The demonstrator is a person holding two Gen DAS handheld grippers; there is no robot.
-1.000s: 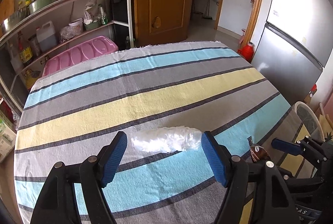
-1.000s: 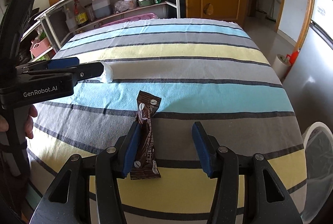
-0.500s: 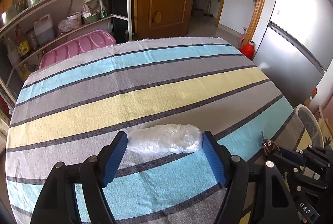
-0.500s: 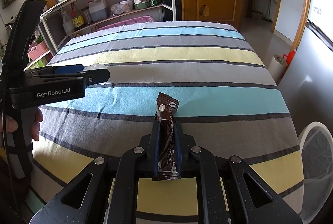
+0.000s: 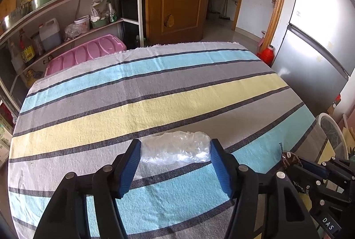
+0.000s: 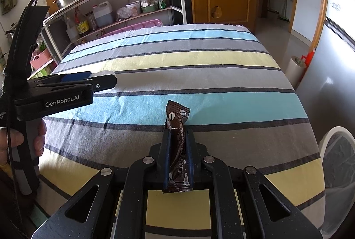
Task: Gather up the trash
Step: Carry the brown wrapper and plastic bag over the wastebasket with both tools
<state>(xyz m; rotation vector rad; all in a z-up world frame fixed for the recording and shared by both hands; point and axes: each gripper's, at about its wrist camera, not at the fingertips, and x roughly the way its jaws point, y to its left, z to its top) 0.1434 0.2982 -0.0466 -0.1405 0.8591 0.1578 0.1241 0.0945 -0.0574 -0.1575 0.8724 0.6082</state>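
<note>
The left gripper (image 5: 175, 158) tilts down over the striped cloth (image 5: 155, 105), its blue pads (image 5: 131, 166) standing on either side of a crumpled clear plastic bag (image 5: 175, 148). The jaws are closing, with the bag between them; the pads sit right at its two ends, and it cannot be told whether they press it yet. The bag lies on the cloth where a grey stripe meets a blue one.

The right gripper (image 6: 177, 151) also tilts down, its jaws clamped together on a brown sachet (image 6: 177, 128). The sachet stands lengthwise between the pads, its top end sticking out ahead over the cloth and its bottom end hanging out behind them.

In the right wrist view a hand (image 6: 13, 143) grips the left gripper's handle at the left edge. A white bin (image 6: 337, 174) with a liner stands beside the table at the right.
</note>
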